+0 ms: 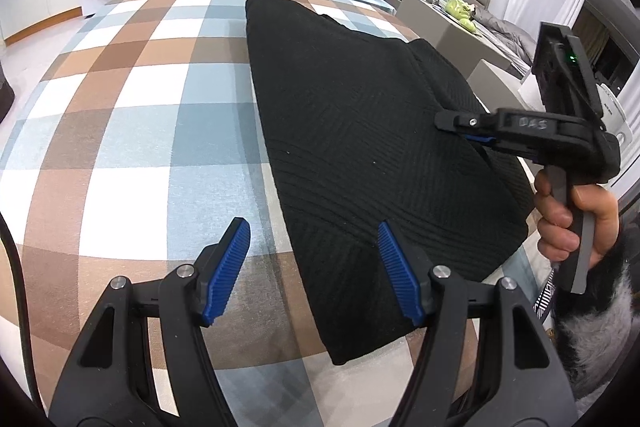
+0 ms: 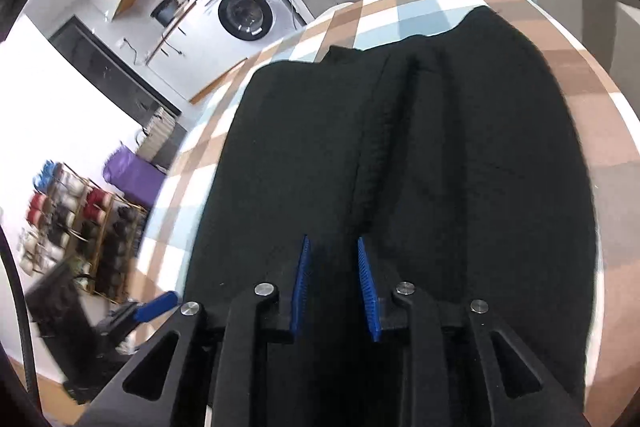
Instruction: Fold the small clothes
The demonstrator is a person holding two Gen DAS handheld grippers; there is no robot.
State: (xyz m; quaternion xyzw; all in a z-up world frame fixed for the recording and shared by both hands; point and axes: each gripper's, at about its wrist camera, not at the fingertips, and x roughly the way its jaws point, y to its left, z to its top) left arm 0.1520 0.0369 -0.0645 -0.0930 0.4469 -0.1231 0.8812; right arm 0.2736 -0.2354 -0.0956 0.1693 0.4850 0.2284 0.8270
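The black garment (image 1: 360, 131) lies lengthwise away from both grippers; right gripper (image 2: 334, 287) nearer, jaws narrowly apart; left gripper (image 1: 314, 267) jaws wide apart.

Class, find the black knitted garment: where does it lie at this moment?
The black knitted garment lies flat on the checked tablecloth, right of centre in the left wrist view, under the right gripper.

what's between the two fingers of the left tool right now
In the left wrist view, the left tool is open: bare checked tablecloth on one side, the black garment's edge on the other. It grips nothing.
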